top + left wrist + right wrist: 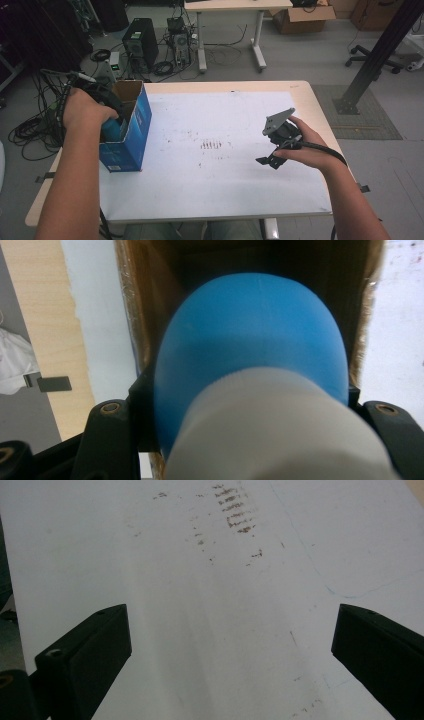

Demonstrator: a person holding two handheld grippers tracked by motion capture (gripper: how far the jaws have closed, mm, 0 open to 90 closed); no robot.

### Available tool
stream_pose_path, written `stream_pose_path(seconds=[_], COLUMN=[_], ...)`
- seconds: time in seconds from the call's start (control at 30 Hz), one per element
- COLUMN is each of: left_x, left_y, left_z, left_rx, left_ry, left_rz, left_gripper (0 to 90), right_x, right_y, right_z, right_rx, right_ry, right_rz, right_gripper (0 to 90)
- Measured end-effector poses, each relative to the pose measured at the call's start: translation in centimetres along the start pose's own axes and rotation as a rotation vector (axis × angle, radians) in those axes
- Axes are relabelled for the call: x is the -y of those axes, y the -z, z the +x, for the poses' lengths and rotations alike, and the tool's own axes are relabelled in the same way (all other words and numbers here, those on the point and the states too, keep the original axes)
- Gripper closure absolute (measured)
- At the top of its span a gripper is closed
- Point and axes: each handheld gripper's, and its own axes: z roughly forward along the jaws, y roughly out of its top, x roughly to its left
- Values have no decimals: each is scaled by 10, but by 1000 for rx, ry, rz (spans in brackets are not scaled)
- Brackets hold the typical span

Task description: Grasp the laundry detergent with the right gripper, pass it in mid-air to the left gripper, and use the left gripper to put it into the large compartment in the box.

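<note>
The left gripper (111, 116) is closed on a blue bottle (250, 345); in the left gripper view its two black jaws sit tight against both sides of the bottle, just where the blue body meets the white cap (280, 430). The gripper points down into the open top of the box (131, 135), and the bottle hangs with its round bottom going first between the brown inner walls. In the high view a small part of the blue body (111, 131) shows at the box mouth, under the left hand (82, 107).

By my judgement the work is putting the bottle in the box, and it is near its end: the bottle is already partly inside. What is left is to lower it to the floor of the box, release it and take the gripper out. I cannot tell how deep the box is under the bottle, because the bottle hides it.

The bottle looks smooth, matte and rounded, with no label on the side that shows. The cap looks lightly ribbed.

The right gripper (274, 150) holds nothing; its jaws stand wide apart above the white sheet (165, 630). It waits well apart from the box. The box stands upright at the left edge of the table (305, 97).
</note>
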Motion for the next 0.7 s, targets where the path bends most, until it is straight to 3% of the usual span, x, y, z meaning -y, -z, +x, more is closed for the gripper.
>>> stream_pose_path(seconds=[0.7], left_x=[-3], left_y=[-26], left_z=[1], left_rx=[5], left_ry=[-1], left_rz=[35], left_gripper=[390], right_x=[1], right_y=[-5], right_z=[0], right_rx=[-7], right_ry=[-7], right_rz=[2], right_gripper=[27])
